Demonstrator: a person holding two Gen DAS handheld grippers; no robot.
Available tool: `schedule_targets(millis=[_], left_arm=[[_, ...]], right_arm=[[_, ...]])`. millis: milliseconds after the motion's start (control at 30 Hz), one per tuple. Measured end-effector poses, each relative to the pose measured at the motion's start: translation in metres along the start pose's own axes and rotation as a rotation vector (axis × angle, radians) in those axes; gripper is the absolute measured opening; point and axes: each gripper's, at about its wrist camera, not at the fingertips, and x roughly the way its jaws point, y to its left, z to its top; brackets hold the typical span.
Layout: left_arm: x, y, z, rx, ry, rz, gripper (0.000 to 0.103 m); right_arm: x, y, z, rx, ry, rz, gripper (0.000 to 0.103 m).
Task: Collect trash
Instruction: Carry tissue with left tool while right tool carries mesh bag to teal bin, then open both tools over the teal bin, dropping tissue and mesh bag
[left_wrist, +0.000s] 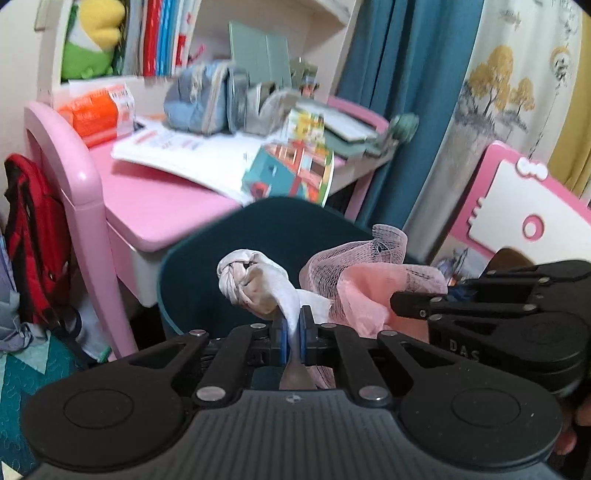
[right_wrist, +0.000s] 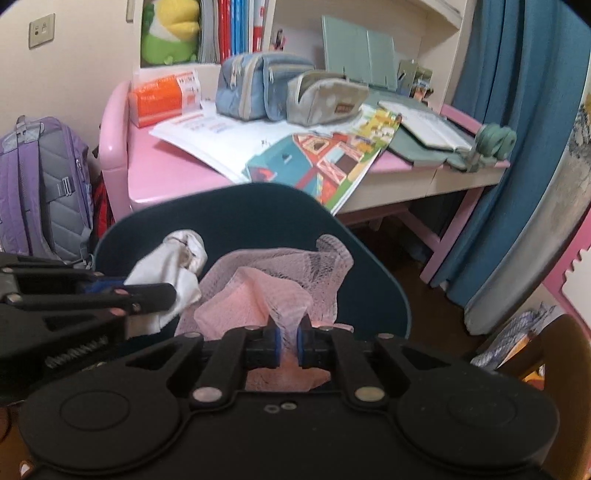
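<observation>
My left gripper (left_wrist: 293, 328) is shut on a crumpled white tissue (left_wrist: 255, 284), stained brown, and holds it up in front of a dark teal chair back (left_wrist: 207, 254). My right gripper (right_wrist: 288, 336) is shut on a pink foam net wrapper with pink paper inside (right_wrist: 273, 284). The two grippers are side by side. The right gripper shows at the right of the left wrist view (left_wrist: 397, 302) with the pink wrapper (left_wrist: 362, 280). The left gripper shows at the left of the right wrist view (right_wrist: 162, 291) with the tissue (right_wrist: 177, 262).
A pink desk (right_wrist: 166, 173) stands behind the chair (right_wrist: 258, 221), with open books (right_wrist: 306, 166), pencil cases (right_wrist: 258, 88) and an orange box (right_wrist: 162, 96). A purple backpack (right_wrist: 40, 184) stands at left, a blue curtain (right_wrist: 517, 147) at right, a red bag (left_wrist: 33, 236) beside the desk.
</observation>
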Motion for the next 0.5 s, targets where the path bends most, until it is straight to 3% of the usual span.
schedule_targets(millis=[167,300,433,500], left_arm=[[0.019,0.002,-0.003,-0.005,0.043,0.004,0.006],[0.024,0.0,-0.004,0.012,0.041,0.049,0.006],[0.023,0.002,-0.003,0.011,0.046,0.053,0.007],[0.023,0.003,-0.003,0.005,0.047,0.055,0.007]], right_arm=[[0.013,-0.005,-0.002,0.013,0.038,0.009,0.013],[0.016,-0.009,-0.004,0.034,0.058,0.032,0.016],[0.01,-0.01,-0.005,0.037,0.041,0.043,0.031],[0.007,-0.009,-0.007,0.035,0.038,0.043,0.034]])
